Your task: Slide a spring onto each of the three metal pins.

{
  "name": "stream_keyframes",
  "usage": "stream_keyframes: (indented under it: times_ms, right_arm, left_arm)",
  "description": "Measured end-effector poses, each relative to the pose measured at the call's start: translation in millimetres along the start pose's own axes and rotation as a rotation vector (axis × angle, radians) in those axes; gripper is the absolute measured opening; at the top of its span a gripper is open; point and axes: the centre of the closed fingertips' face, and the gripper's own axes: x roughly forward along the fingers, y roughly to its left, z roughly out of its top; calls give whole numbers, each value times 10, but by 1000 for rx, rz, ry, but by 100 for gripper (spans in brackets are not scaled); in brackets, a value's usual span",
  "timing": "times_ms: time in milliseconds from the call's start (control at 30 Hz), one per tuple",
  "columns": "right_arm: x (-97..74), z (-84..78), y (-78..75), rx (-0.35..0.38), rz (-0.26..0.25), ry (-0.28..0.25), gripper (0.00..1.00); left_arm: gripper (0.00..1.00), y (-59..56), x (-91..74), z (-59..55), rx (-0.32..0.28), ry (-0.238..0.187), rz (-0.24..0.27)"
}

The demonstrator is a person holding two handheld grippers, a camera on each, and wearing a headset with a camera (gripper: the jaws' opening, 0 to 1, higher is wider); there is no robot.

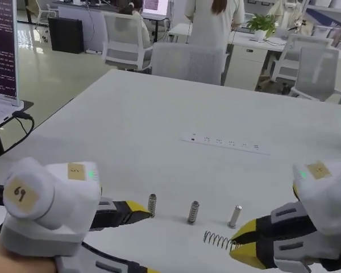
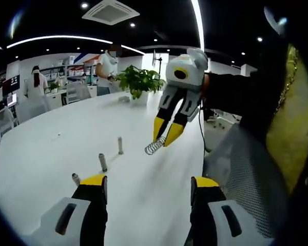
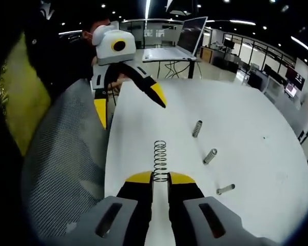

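Observation:
Three metal pins stand in a row on the white table [image 1: 159,131]. The left pin [image 1: 152,204] and the middle pin [image 1: 193,211] each wear a spring; the right pin [image 1: 235,216] is bare. My right gripper [image 1: 238,244] is shut on one end of a loose spring [image 1: 218,239], which lies level just in front of the bare pin. In the right gripper view the spring [image 3: 160,158] sticks straight out from the closed tips [image 3: 160,177]. My left gripper [image 1: 141,238] is open, its upper fingertip beside the left pin, with nothing between its jaws [image 2: 150,182].
A flush power strip [image 1: 224,142] is set into the table beyond the pins. A laptop [image 1: 1,62] stands on a stand at the left. White chairs [image 1: 187,60] line the far edge, and a person [image 1: 213,23] stands behind them.

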Motion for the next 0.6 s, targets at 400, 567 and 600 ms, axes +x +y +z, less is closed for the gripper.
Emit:
stream_keyframes:
  times_ms: [400,567,600]
  right_arm:
    - [65,165,266,-112,102,33,8]
    - [91,221,346,-146,135,42,8]
    - [95,225,355,-151,139,45,8]
  left_arm:
    - [35,-187,68,83,88,-29,-88]
    - [27,-240,78,91,110,-33,-114]
    - [25,-251,79,102,113,-38,-119]
